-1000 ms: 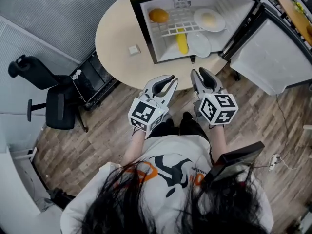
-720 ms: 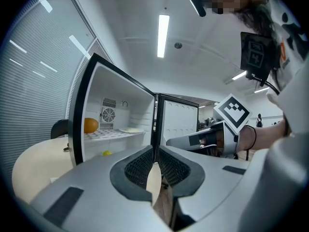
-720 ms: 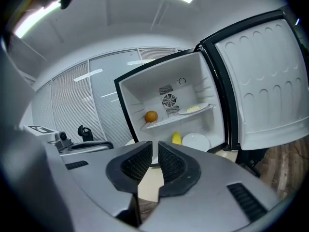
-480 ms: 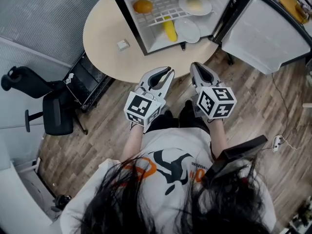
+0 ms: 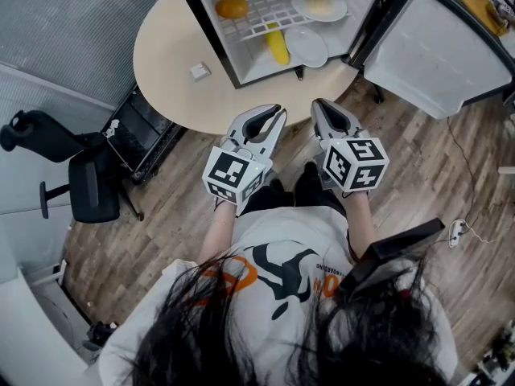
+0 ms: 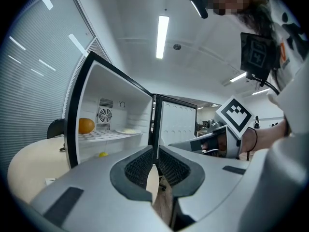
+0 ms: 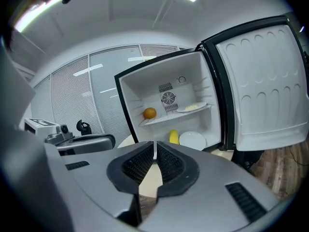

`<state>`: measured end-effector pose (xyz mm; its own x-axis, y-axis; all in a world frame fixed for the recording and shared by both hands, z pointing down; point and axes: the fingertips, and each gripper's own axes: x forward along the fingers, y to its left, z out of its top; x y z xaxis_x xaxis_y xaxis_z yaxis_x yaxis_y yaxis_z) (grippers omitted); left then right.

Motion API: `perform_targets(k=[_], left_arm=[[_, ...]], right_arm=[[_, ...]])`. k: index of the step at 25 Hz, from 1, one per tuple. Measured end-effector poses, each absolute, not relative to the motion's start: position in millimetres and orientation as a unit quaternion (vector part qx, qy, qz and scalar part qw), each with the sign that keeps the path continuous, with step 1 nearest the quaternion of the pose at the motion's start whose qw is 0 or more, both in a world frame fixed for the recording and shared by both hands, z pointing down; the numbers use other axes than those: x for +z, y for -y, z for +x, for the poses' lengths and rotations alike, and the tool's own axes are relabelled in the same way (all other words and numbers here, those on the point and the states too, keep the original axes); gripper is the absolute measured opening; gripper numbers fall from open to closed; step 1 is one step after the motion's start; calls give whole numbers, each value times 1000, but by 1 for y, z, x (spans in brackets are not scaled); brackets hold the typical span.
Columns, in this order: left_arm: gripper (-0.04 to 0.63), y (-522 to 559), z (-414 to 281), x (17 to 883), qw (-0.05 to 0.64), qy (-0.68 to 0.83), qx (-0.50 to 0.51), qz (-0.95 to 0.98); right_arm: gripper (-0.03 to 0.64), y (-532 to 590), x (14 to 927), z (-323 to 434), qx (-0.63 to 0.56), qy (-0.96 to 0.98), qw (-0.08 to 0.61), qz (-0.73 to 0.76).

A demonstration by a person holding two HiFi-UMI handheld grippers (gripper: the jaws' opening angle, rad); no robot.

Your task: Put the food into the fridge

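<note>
While held side by side toward the fridge (image 5: 211, 37), left tool (image 5: 272, 112) and right tool (image 5: 319, 104) have jaws together.

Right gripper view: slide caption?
Right hand-held gripper, shut and empty, faces the open fridge holding an orange, a yellow item, a food plate and an empty plate.

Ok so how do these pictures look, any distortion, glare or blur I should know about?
Head view: sharp and evenly lit, fridge interior bright white. Left gripper view: strong fisheye bend, dark corners, ceiling light glaring. Right gripper view: same fisheye, the door edges curve.
</note>
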<state>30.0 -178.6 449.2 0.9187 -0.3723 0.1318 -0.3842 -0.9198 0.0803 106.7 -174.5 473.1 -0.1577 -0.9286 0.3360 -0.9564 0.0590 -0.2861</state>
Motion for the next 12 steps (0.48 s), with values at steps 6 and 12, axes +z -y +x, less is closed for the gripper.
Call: perform_targets(k=[6,12], left_arm=[[34,187,33,448,58,198,54,977],[34,197,37,447,59,205,56,975]], right_arm=[[32,181,475,113,232,727,29,646],[32,190,475,118,236,730,28,641]])
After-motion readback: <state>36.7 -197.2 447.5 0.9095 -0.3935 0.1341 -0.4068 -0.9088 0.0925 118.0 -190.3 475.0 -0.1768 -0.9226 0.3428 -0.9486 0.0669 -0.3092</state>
